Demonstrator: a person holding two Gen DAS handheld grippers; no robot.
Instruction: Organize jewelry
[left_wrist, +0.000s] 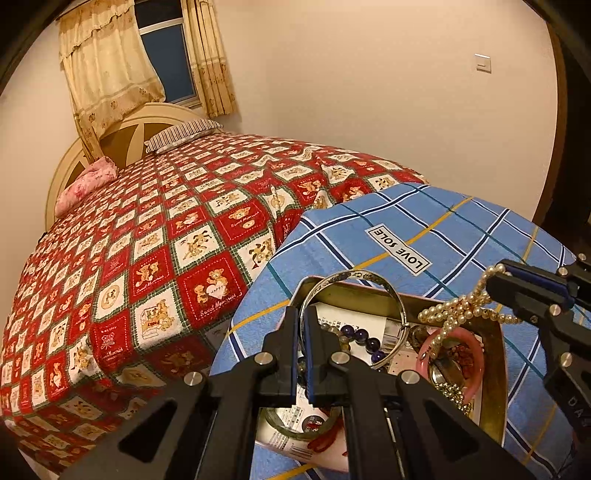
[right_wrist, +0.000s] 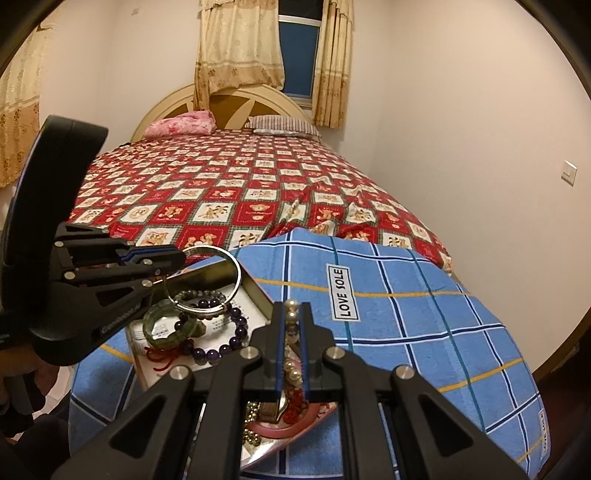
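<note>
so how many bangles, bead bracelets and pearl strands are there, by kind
bangles: 3 (silver bangle, green bangle, pink bangle)
bead bracelets: 2 (purple bracelet, grey bracelet)
pearl strand: 1
total: 6

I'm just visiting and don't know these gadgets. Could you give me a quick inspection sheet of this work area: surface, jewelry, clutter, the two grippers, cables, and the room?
Surface: blue plaid cloth with a "LOVE SOLE" label, next to a bed.
Job's things: open tin box holding a purple bead bracelet, green bangle, pink bangle and gold beads; silver bangle; pearl strand.
Clutter: printed paper lining the box; nothing loose seen on the cloth.
Grippers: left gripper shut on the silver bangle; right gripper shut on the pearl strand, both over the box.
Cables: nothing seen.
Surroundings: bed with red teddy-bear quilt, two pillows, curtained window, wall switch.
</note>
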